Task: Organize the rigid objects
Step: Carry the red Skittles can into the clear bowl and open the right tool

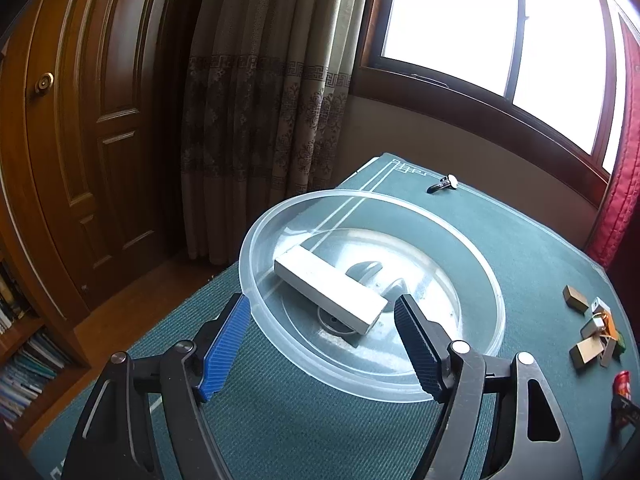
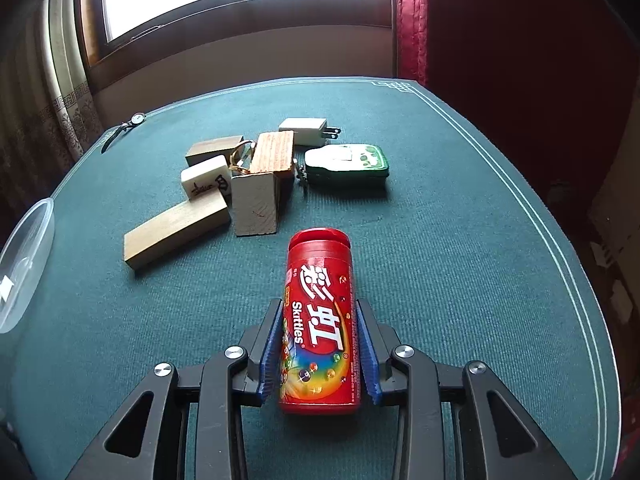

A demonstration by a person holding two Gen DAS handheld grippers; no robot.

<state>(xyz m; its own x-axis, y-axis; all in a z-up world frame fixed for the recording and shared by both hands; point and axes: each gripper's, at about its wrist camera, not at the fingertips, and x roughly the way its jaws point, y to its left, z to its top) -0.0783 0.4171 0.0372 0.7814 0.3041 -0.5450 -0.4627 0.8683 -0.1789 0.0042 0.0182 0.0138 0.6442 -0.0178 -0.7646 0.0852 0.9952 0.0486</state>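
The right gripper is pinching a red Skittles can between its fingers, the can lying lengthwise toward the near edge of the table, so the step in hand looks like collecting it. The left gripper is hovering with fingers spread at the near rim of the clear bowl, which is already holding a white block near the table's left edge. The next move is probably carrying the can leftward over the rim, clear of the wooden blocks.
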